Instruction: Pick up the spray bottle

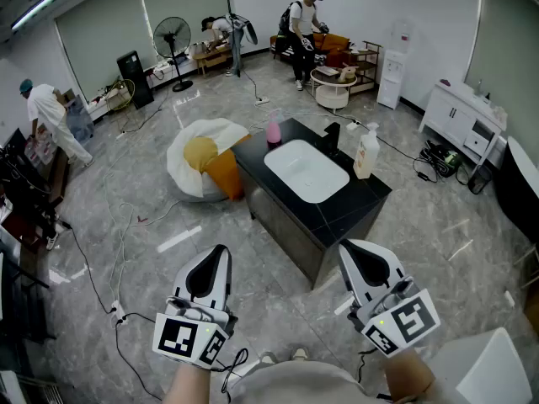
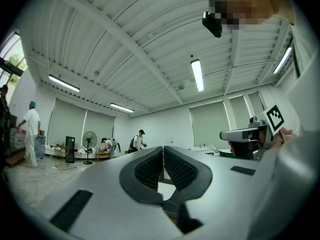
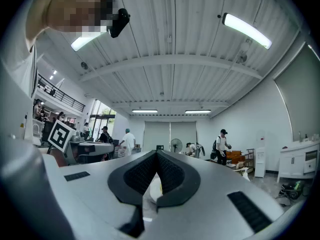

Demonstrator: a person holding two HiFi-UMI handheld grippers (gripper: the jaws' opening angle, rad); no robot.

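A: Item, spray bottle [image 1: 274, 130]?
B: Pink, stands upright, long axis vertical, far-left corner of black counter [image 1: 354, 202] beside sink [image 1: 306, 172]; nozzle heading too small to tell
A: Grippers?
B: Left gripper [image 1: 218, 257], right gripper [image 1: 353, 254]: jaws closed together, empty, well apart from bottle

L tool [image 1: 221, 252] & R tool [image 1: 348, 249] side by side, approx. level; jaws together, empty
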